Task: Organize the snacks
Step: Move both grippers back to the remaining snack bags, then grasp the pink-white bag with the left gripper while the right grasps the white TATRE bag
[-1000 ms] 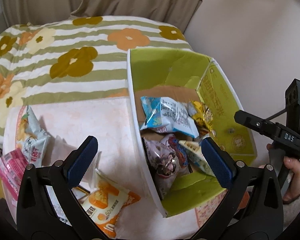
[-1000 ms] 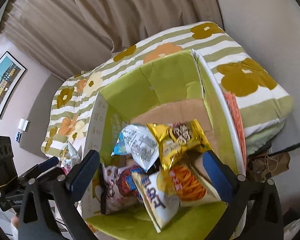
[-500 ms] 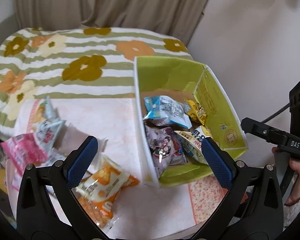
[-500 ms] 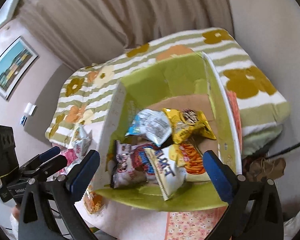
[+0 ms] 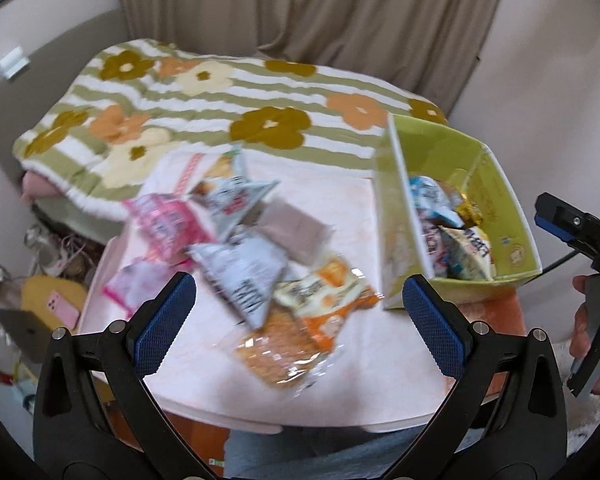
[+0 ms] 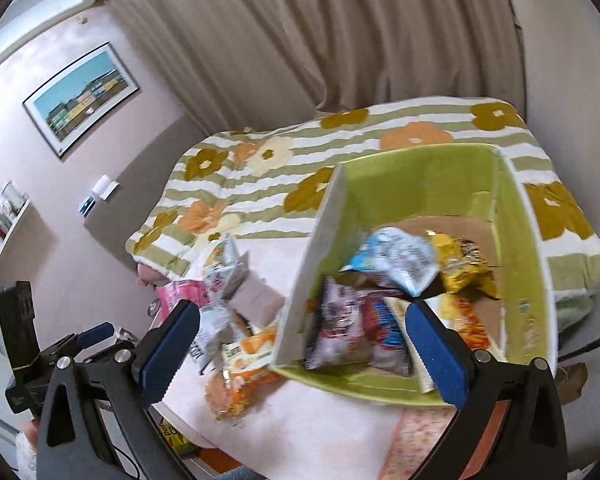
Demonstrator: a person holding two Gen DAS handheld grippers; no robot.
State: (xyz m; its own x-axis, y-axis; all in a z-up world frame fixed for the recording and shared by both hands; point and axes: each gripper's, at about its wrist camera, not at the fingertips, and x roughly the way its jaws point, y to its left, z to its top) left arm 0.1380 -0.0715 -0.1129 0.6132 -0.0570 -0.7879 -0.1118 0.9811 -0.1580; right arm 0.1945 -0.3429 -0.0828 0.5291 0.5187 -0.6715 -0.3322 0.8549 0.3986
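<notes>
Beige curtains (image 6: 320, 40) hang behind a bed under a green-striped flowered blanket (image 5: 204, 100). A framed picture (image 6: 80, 98) hangs on the pinkish wall (image 6: 60, 200), near a small shelf (image 6: 4, 232).

Soft, even daylight fills both views, fairly bright, with no hard shadows or glare. Motion blur smears the snack packets (image 5: 260, 268) lying ahead of and between the left gripper's (image 5: 298, 312) jaws (print unreadable), and the green box (image 6: 532, 300) beyond the right gripper's (image 6: 304, 350) jaws is softened too. Fisheye bending curves the curtain (image 6: 340, 40) and walls toward black corners.
</notes>
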